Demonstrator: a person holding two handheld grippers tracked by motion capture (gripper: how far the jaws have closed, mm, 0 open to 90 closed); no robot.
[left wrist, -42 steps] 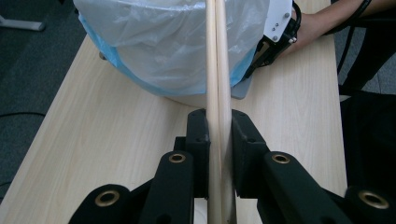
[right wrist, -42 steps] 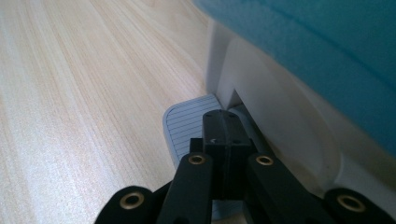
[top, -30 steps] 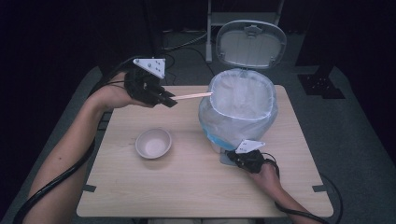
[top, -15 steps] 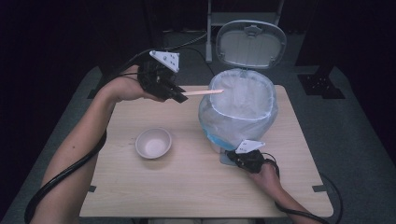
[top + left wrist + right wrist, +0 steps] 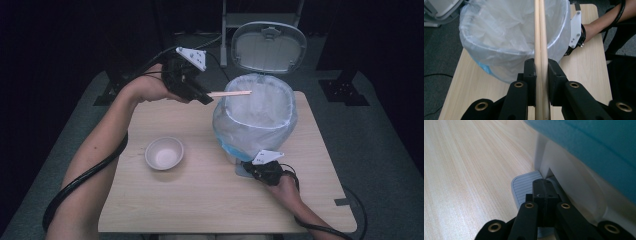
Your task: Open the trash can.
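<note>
1 white bowl (image 5: 164, 153) left of bin (image 5: 255, 122), lid (image 5: 269, 47) raised behind

Dim room, lit bench

A pale wood-grain bench (image 5: 200, 200) with rounded corners stands on grey floor (image 5: 380, 150) — brightly lit from above, while the surroundings behind fall into near-black, with dark stand legs (image 5: 345, 87) just visible beyond.

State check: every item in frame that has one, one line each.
pedal bin: lid up, bag-lined, upright on the table
chopsticks: clamped as a pair, tips over the bin's rim
left claw: shut on the chopsticks
right claw: shut, pressing on the bin's pedal
pedal: under the right claw
bowl: upright, looks empty
</note>
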